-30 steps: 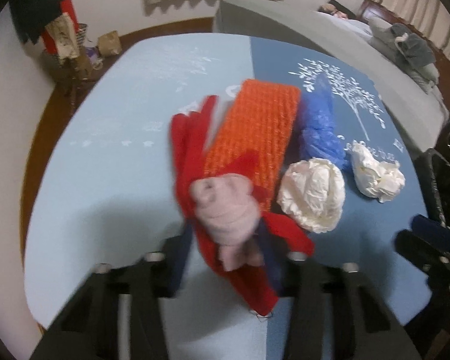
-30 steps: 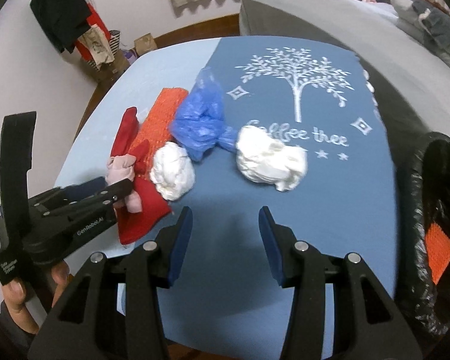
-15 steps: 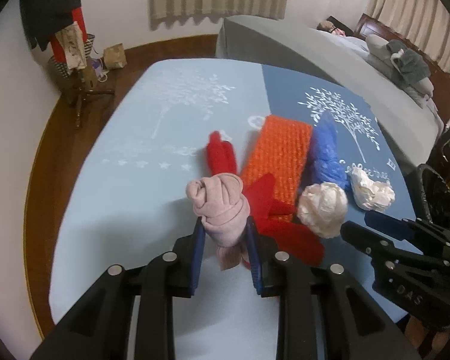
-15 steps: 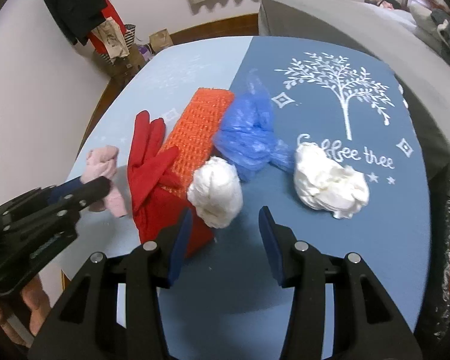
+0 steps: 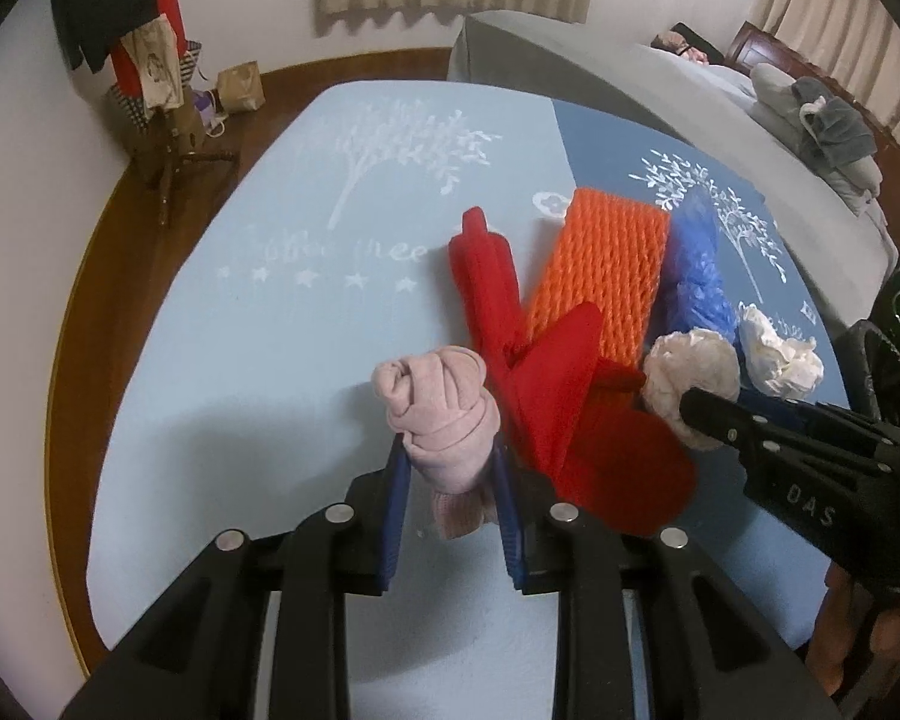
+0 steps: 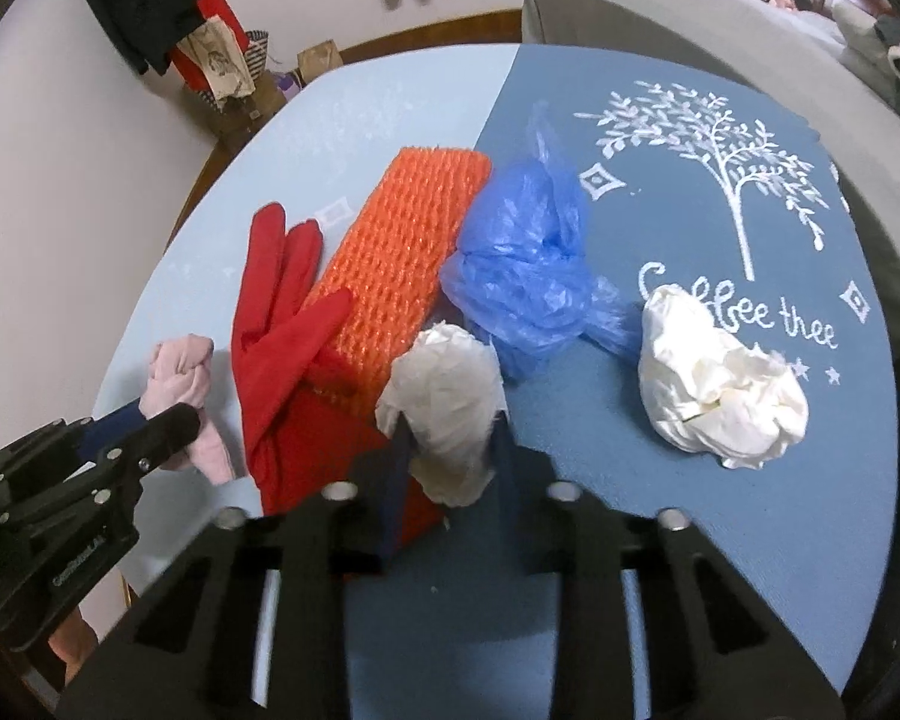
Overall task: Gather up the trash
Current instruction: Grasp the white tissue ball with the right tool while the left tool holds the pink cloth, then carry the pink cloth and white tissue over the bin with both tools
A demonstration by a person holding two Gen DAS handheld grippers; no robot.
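Your left gripper (image 5: 450,468) clamps pink rolled cloth (image 5: 441,414), narrow gap. Your right gripper (image 6: 450,450) closing around white paper ball (image 6: 444,402), pads touching it, beside red glove (image 6: 282,348).

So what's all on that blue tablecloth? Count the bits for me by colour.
White: 2, a paper wad between the right gripper's closing jaws and a crumpled paper lying free
Red: 1, a glove
Orange: 1, a foam net
Blue: 1, a plastic bag
Pink: 1, a rolled cloth clamped in the left gripper
Total: 6
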